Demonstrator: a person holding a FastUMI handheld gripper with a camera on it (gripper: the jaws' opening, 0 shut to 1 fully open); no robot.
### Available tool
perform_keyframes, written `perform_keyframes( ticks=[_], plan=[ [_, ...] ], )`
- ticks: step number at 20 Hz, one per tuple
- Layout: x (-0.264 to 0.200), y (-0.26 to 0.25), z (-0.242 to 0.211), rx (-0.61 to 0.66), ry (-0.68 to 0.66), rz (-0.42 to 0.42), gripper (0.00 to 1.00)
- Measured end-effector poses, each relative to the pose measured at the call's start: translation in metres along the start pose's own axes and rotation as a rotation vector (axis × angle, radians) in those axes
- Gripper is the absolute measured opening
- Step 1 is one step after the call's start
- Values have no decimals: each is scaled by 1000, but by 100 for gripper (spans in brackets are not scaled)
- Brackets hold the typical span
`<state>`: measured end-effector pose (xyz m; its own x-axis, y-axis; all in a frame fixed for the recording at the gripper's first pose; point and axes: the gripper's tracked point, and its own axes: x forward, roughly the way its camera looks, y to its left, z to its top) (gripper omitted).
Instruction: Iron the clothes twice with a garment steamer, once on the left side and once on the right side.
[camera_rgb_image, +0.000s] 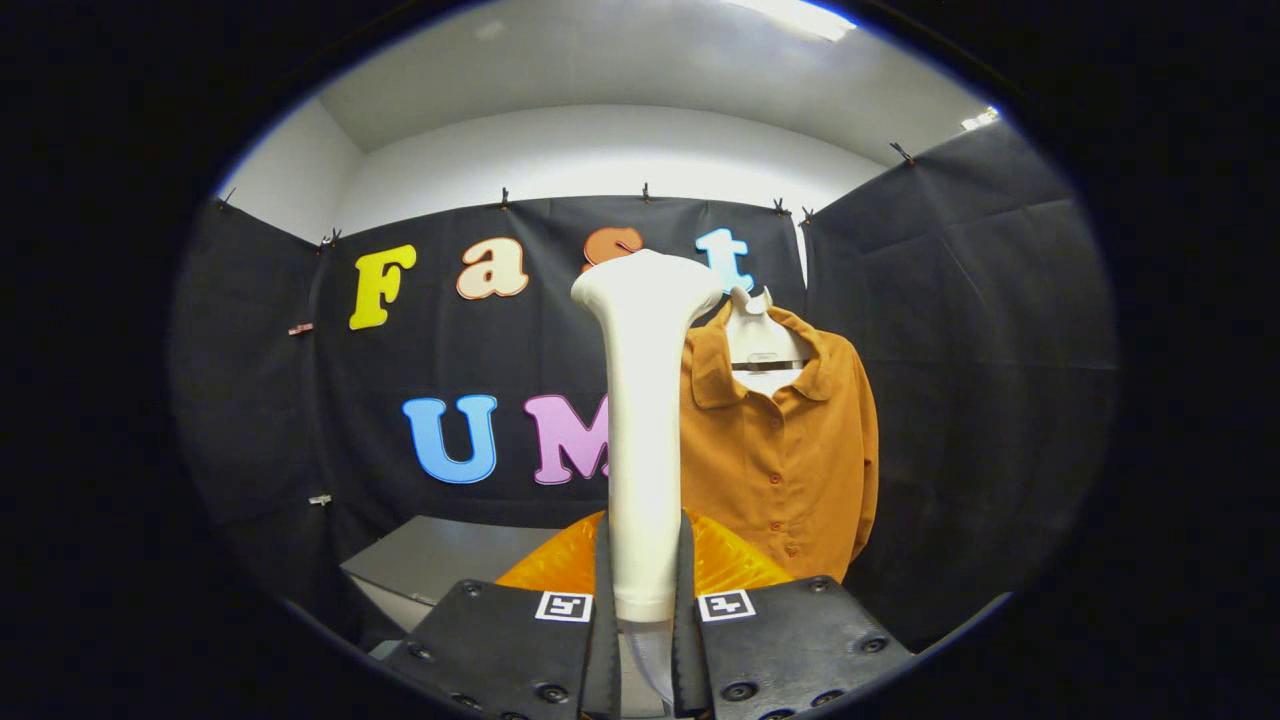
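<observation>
Booth wall (960, 330): black cloth panels stand behind and to both sides, clipped along the top edge, with a pale ceiling (620, 70) above them.
Shirt (790, 450): an orange button-up shirt with a collar hangs on a pale hanger (762, 345) in front of the back cloth, to the right of the steamer and well beyond the fingers; its front faces the camera and its button row runs down the middle.
Tabletop (440, 560): a grey flat surface sits low on the left, beyond the fingers, against the back cloth.
Orange object (725, 560): a glossy, ribbed orange shape lies just beyond the fingers, behind the steamer's handle; what it is cannot be told.
Steamer (643, 420): a cream-white garment steamer stands upright between the fingers, its long handle rising to a wider flared head at the top, level with the shirt's collar and apart from the shirt.
Gripper (645, 630): both fingers (602, 600) are closed against the lower handle of the steamer, one pressing on each side, holding it upright.
Markers: a small square black-and-white tag (563, 606) sits on each finger body beside the handle.
</observation>
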<state>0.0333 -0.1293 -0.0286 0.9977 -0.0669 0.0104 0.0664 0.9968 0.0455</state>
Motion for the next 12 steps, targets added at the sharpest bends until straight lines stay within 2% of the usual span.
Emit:
perform_keyframes(
  ticks=[5,12],
  plan=[
    [-19,31,5,8,-24,31,24],
    [-41,47,5,22,-17,13,24]
  ],
)
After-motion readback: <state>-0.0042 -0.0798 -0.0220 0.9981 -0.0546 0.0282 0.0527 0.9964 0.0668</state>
